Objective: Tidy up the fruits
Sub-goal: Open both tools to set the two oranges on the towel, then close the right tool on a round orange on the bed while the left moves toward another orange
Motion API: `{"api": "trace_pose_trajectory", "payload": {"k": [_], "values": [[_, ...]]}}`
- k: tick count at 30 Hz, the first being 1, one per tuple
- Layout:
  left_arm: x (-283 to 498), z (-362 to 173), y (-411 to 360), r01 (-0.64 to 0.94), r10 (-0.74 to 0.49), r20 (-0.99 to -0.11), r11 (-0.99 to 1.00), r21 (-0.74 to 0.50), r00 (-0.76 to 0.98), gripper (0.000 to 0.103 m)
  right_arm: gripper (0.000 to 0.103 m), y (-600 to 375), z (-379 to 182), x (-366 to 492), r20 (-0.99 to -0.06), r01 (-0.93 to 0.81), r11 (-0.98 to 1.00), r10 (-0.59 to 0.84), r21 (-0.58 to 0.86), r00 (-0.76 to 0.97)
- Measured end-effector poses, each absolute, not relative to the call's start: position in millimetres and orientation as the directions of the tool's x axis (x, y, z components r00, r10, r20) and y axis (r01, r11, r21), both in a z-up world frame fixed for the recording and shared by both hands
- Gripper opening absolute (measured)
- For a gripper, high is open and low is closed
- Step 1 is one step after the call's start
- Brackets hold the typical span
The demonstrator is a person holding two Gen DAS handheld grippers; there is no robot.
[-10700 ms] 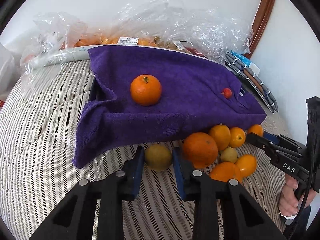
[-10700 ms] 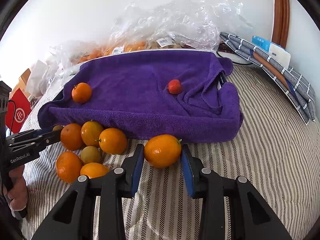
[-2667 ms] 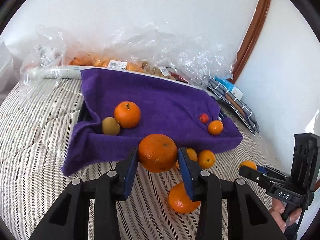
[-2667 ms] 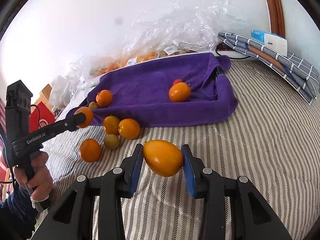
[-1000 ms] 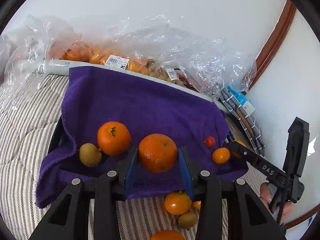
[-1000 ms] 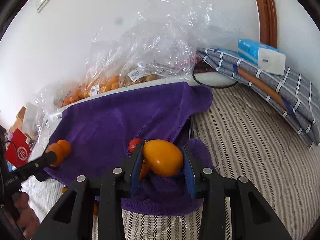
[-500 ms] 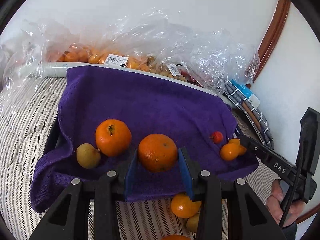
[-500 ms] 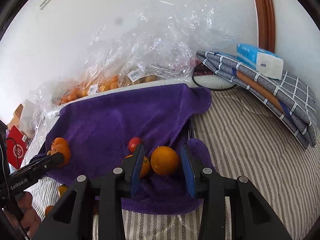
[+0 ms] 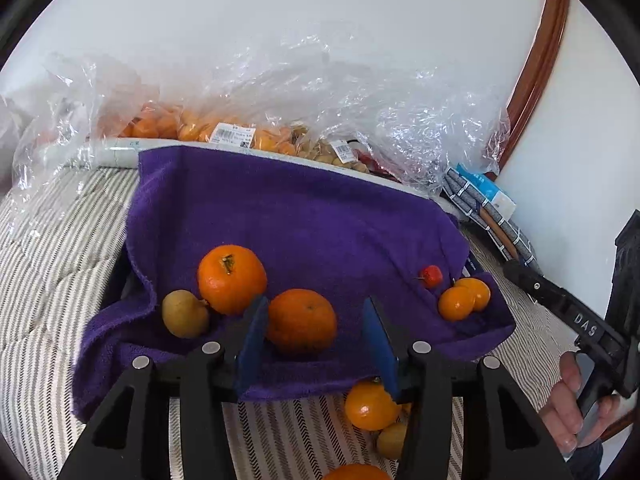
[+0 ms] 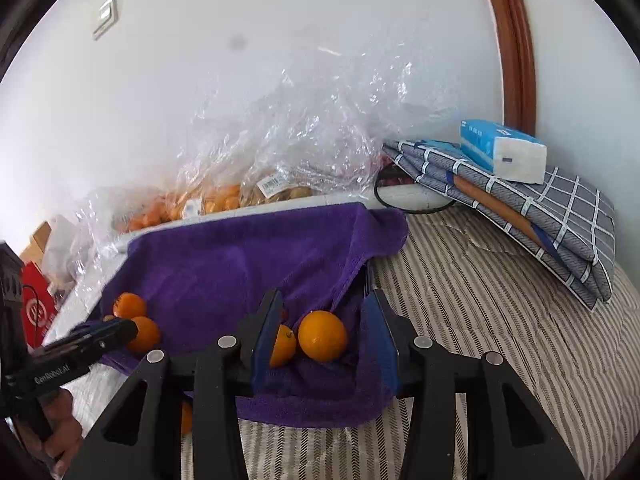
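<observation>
Both claws were opening: between the left gripper's (image 9: pixel 314 344) jaws a round orange fruit (image 9: pixel 301 321) lay released on the purple terry towel (image 9: pixel 288 216); the right gripper (image 10: pixel 324 344) likewise framed a smaller orange fruit (image 10: pixel 322 336). Beyond, retreat should be made straight back, fruit unnudged.

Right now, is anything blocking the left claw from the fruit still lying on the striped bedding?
Partly. The loose orange and small yellow-green fruit lie below the purple towel's front edge, behind the left claw's own right finger. Its jaws are opening around a just-placed orange; nothing else intervenes.
</observation>
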State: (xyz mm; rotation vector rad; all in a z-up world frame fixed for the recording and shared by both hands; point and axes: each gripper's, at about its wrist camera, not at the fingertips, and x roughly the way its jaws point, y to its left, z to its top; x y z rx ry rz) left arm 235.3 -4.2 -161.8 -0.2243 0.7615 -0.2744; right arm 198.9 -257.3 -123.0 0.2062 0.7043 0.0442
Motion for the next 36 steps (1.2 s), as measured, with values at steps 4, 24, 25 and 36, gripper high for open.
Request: {"api": "trace_pose_trajectory", "payload": {"k": [4,24,25,36], "values": [[224,-154,8,0.152,-0.327,-0.604,0.934,-0.323,0.727,0.047,0.044,-257,-116,194,-0.673,0.026,0.967,0.157,0.254,0.723],[145,-144,103,0.048,-0.178,-0.591,0.972,-0.229,0.787,0.047,0.05,-179,-104,112,-0.681,-0.031,0.996,0.077,0.081,0.728],[142,-145,110,0.032,-0.167,-0.599,0.973,-0.229,0.783,0.047,0.05,-175,-106,112,-0.688,-0.034,0.996,0.083,0.085,0.721],[132,-147,128,-0.019,-0.124,-0.616,0.975,-0.221,0.778,0.048,0.041,-146,-134,129,-0.767,-0.085,0.992,0.124,0.091,0.629]]}}
